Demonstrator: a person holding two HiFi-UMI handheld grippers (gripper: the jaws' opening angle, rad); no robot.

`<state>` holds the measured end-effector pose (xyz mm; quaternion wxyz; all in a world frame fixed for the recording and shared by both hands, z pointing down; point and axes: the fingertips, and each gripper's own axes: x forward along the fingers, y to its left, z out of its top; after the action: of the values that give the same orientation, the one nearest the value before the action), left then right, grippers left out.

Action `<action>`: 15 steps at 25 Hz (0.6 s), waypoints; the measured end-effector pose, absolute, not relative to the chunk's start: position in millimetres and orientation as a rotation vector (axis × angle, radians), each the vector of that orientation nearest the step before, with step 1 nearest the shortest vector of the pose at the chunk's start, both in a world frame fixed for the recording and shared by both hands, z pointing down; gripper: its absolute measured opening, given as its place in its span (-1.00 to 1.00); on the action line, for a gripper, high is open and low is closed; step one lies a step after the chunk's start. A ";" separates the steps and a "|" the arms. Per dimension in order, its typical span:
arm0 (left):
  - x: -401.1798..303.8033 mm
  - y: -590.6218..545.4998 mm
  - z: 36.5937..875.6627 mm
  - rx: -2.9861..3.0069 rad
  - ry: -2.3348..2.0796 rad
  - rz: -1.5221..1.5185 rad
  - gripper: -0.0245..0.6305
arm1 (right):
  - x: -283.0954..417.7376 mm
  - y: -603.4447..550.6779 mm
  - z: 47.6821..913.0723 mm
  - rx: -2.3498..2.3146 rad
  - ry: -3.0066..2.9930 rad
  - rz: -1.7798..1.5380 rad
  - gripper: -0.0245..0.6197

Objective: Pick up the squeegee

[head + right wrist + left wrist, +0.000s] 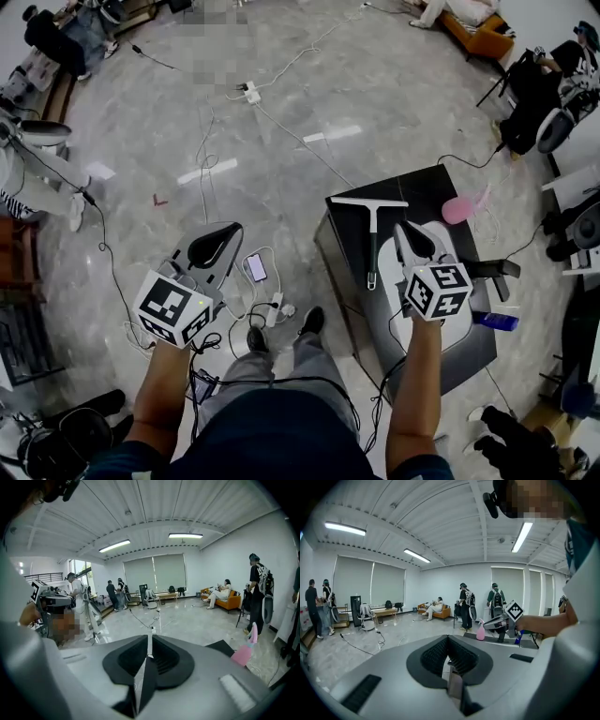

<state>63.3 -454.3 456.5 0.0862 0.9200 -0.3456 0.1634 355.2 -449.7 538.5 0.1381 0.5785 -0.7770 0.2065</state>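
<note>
The dark bench [345,251] stands to my right. My right claw [404,228] hovers over it, open a mere slit and empty. My left claw [231,232] is closed and empty over the floor [281,159]. The squeegee [372,239] lies flat just left of my right claw, blade far and crosswise, handle pointing near.
</note>
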 end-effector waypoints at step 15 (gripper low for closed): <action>69.9 -480.9 530.7 2.611 -1.075 0.602 -0.91 | 377.6 -504.3 678.4 1.544 -2.163 0.813 -0.47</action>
<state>69.9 -480.9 530.7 0.1270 0.8970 -0.3694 0.2068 377.6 -504.3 678.4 0.1801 0.5464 -0.7657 0.2878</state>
